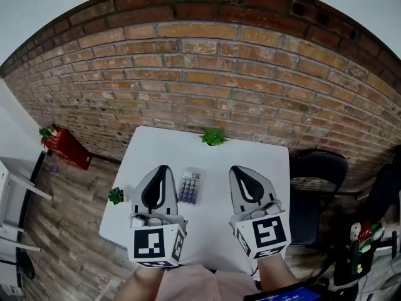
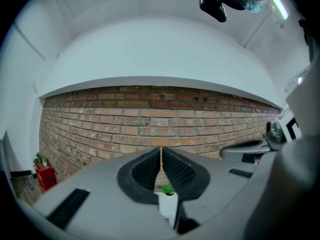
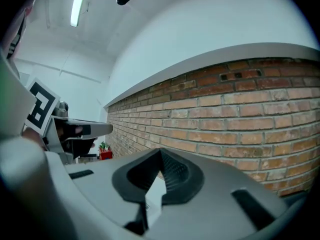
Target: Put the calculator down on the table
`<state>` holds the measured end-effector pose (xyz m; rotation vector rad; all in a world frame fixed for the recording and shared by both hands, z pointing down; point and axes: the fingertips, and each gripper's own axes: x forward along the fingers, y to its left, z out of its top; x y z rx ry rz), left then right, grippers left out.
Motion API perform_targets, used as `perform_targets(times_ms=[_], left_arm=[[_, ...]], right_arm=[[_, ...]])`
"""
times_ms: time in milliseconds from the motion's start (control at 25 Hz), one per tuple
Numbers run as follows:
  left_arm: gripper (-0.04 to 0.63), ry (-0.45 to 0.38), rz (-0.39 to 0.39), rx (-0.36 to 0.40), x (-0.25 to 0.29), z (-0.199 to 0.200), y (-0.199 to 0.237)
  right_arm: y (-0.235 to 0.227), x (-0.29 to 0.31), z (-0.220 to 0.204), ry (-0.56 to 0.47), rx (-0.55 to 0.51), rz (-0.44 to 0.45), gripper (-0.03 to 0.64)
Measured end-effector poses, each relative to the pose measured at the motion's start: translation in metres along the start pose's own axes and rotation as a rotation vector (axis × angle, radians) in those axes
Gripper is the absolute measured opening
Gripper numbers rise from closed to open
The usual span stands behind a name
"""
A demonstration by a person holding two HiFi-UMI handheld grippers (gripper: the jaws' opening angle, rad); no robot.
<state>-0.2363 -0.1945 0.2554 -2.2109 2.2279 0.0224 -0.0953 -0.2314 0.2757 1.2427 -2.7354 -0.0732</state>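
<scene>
White table (image 1: pixel 156 152), calculator (image 1: pixel 190 186) on it, small plant (image 1: pixel 214 137)

The calculator (image 1: pixel 190 185) lies on the surface (image 1: pixel 156 144). In the head view it shows between the left gripper (image 1: pixel 164 168) and the right gripper (image 1: pixel 235 169). One small plant (image 1: pixel 214 137) sits at the far edge, and another plant (image 1: pixel 116 195) sits at the left edge. A chair (image 1: pixel 319 174) stands to the right. The brick wall (image 1: pixel 207 74) is far behind.
</scene>
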Motion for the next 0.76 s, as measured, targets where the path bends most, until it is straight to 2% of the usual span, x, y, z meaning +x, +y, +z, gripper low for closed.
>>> perform_targets(times_ms=[760], left_arm=[[0.021, 0.025, 0.004, 0.02, -0.004, -0.01, -0.001]], right_arm=[[0.006, 0.005, -0.002, 0.005, -0.005, 0.025, -0.002]])
